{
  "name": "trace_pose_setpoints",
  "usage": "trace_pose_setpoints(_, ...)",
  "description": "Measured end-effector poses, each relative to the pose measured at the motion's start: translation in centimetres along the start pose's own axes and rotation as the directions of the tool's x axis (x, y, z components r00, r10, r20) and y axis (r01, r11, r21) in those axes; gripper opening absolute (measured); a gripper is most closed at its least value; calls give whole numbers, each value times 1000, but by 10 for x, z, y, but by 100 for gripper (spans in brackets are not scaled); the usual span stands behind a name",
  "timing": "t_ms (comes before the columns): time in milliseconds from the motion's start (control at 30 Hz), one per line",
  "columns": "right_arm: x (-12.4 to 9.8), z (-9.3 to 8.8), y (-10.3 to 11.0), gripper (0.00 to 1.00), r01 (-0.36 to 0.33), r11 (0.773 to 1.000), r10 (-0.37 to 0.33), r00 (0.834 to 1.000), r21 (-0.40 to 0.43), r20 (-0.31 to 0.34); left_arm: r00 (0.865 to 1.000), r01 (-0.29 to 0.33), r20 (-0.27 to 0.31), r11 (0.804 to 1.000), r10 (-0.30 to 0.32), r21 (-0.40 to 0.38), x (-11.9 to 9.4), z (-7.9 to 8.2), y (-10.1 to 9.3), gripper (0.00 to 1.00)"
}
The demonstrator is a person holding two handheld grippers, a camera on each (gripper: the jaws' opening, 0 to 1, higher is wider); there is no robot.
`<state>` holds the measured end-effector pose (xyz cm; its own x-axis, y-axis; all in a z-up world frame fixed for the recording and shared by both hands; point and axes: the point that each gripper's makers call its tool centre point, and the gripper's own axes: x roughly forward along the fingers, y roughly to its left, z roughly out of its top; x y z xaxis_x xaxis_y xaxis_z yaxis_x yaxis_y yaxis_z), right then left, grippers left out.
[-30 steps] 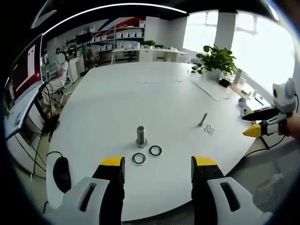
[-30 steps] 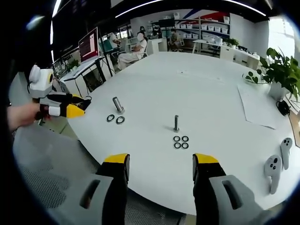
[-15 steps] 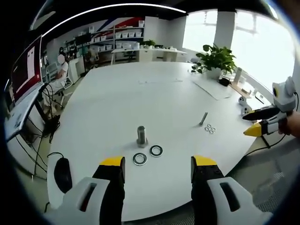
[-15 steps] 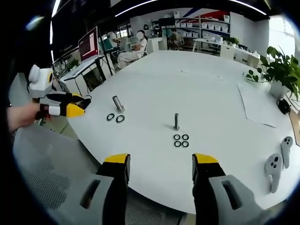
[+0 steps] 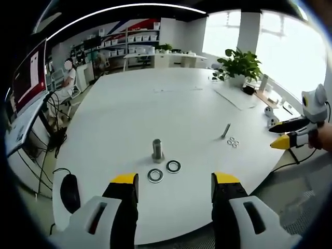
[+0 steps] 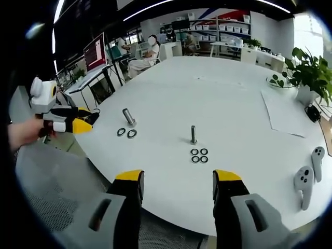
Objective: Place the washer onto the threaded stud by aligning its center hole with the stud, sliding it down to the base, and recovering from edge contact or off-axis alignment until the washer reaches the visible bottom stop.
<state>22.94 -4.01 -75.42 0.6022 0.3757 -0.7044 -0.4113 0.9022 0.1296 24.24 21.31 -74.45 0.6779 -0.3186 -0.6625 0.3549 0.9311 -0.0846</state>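
Nearest: my left gripper [image 5: 175,184], jaws apart and empty, short of the table's near edge; over the last second it has scarcely shifted. My right gripper [image 6: 177,182], likewise apart and empty, hangs off its own edge of the white table [image 6: 218,98]; its view has crept a little, so the hardware sits slightly higher in frame than a second ago, which I take for my hand drifting, not the parts moving. Next out, left side: two larger washers [image 5: 154,175] flat on the table, just beside each other, with a thick stud [image 5: 157,149] upright just behind them. Right side: four small washers [image 6: 198,155] in a tight square, and the thin threaded stud [image 6: 193,134] upright just beyond them, bare. Further: two white controllers [image 6: 304,179] off to the right, a sheet of paper [image 6: 284,114], a potted plant [image 5: 238,66]. Far: shelving and seated people. Judgement: nothing is picked up yet; neither stud carries a washer, and the approach has barely begun.
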Motion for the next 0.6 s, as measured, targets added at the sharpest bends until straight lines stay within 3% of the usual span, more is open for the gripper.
trace_pose_setpoints(600, 0, 0, -2, 56, 1, 1000, -1, 1000, 22, -1, 1000, -12, -16, 1000, 12, 1, 1, -3, 3, 55)
